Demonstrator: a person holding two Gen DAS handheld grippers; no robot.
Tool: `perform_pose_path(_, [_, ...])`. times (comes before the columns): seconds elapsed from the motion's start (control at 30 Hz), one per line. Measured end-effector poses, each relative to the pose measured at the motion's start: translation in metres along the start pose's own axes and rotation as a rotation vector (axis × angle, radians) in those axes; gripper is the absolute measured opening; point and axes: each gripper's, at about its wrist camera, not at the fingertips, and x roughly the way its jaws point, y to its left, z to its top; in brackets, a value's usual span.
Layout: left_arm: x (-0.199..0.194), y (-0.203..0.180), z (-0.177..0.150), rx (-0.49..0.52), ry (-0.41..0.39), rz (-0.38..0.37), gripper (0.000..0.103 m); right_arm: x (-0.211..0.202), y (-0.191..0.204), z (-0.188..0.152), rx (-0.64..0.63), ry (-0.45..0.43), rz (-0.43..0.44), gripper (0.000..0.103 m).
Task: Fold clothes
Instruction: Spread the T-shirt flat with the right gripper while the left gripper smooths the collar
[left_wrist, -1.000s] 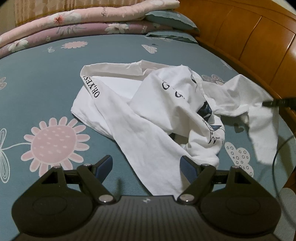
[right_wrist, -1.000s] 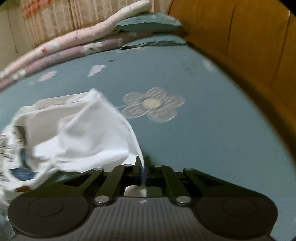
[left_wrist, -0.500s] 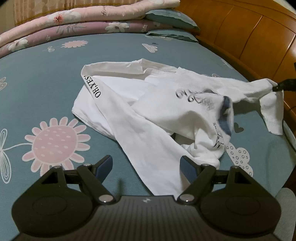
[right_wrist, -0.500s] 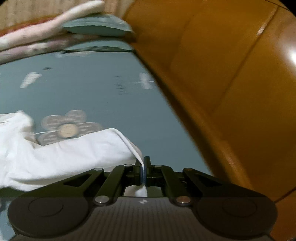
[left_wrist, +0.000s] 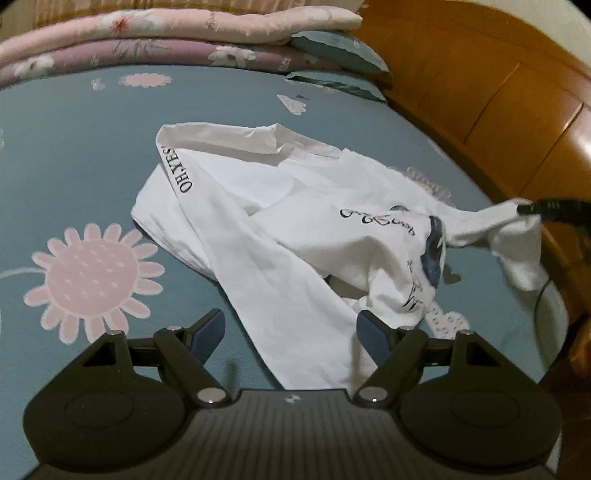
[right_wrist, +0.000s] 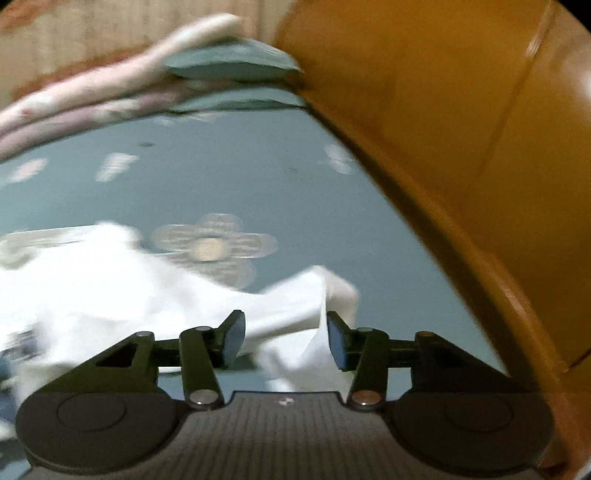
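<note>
A crumpled white long-sleeved shirt (left_wrist: 295, 229) with black lettering lies on the teal flowered bedsheet (left_wrist: 74, 147). My left gripper (left_wrist: 290, 330) is open, hovering just above the near sleeve (left_wrist: 295, 325), which runs between its fingers. My right gripper (right_wrist: 286, 332) is open, with a white corner of the shirt (right_wrist: 291, 317) loose between its fingers, near the bed's right side. In the left wrist view the right gripper's tip (left_wrist: 546, 208) shows at the shirt's stretched far-right corner.
A wooden headboard (left_wrist: 498, 92) runs along the right side of the bed. Folded pink quilts (left_wrist: 166, 33) and teal pillows (left_wrist: 332, 55) are stacked at the far end. A dark cable (left_wrist: 543, 314) curves at the right edge.
My right gripper has opened and let go of the shirt corner it pulled rightward toward the headboard. The shirt has been drawn out to the right. My left gripper has stayed open.
</note>
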Motion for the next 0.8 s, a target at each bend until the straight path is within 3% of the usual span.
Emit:
perform_pose_path(0.2, [0.014, 0.026, -0.012, -0.205, 0.042, -0.127, 0.077, -0.035, 0.067, -0.047, 0.01, -0.029, 0.293, 0.065])
perform_pose_path(0.33, [0.028, 0.045, -0.025, -0.349, 0.053, -0.197, 0.077, -0.042, 0.106, -0.088, 0.058, -0.017, 0.419, 0.068])
perform_pose_path(0.47, [0.038, 0.063, -0.036, -0.467, 0.059, -0.3, 0.077, -0.039, 0.132, -0.125, 0.098, 0.033, 0.496, 0.068])
perform_pose_path(0.6, [0.046, 0.072, -0.044, -0.537, 0.048, -0.389, 0.078, -0.034, 0.142, -0.147, 0.098, 0.094, 0.509, 0.068])
perform_pose_path(0.7, [0.045, 0.072, -0.047, -0.564, 0.012, -0.47, 0.077, -0.035, 0.145, -0.161, 0.109, 0.124, 0.511, 0.069])
perform_pose_path(0.8, [0.038, 0.076, -0.046, -0.623, -0.096, -0.625, 0.078, -0.032, 0.15, -0.171, 0.12, 0.142, 0.516, 0.07])
